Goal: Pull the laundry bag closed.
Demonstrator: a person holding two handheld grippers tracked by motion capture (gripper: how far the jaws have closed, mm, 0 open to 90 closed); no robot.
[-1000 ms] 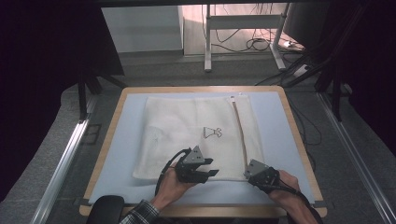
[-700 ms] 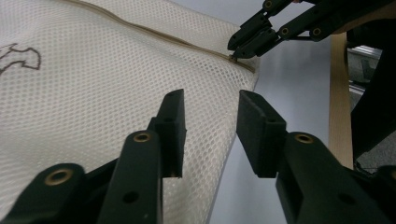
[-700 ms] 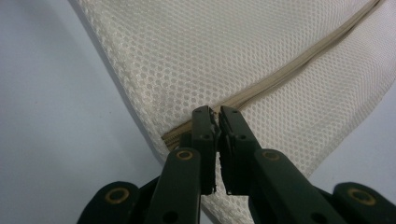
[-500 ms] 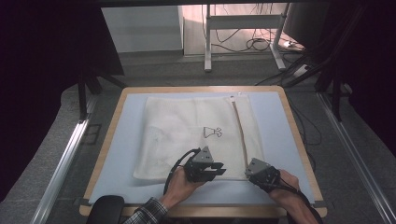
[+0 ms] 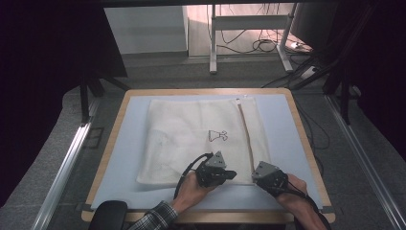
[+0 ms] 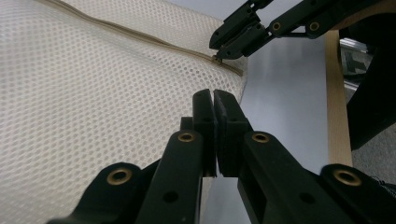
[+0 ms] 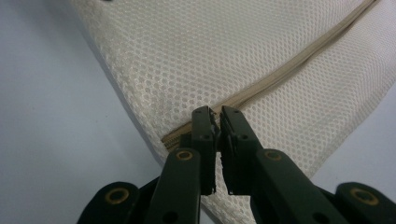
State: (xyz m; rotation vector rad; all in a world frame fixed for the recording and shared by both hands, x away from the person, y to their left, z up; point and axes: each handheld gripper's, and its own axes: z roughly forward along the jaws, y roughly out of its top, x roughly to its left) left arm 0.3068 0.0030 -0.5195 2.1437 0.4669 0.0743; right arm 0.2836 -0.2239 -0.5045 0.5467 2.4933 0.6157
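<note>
A white mesh bag [image 5: 191,139] lies flat on a blue-grey mat, its beige zipper [image 5: 245,129] running along its right side. My left gripper [image 5: 231,175] sits at the bag's near edge, close to the near right corner. Its jaws have just been closing and now meet on the edge of the mesh [image 6: 93,93], with the left gripper [image 6: 214,93] pointing at the right one. My right gripper [image 5: 255,177] is shut on the small zipper pull at the zipper's near end [image 7: 299,65]. The right gripper's tips [image 7: 215,112] pinch it. The right gripper [image 6: 218,55] shows ahead in the left gripper view.
The mat [image 5: 124,158] lies on a table with a wooden rim [image 5: 306,143]. A small black printed figure [image 5: 218,136] marks the bag. A black rounded object [image 5: 107,213] sits at the near left corner. Desk legs and cables [image 5: 258,43] stand beyond the table.
My left gripper has slid right along the bag's near edge toward the right gripper, and its jaws have closed. The right gripper has stayed put.
</note>
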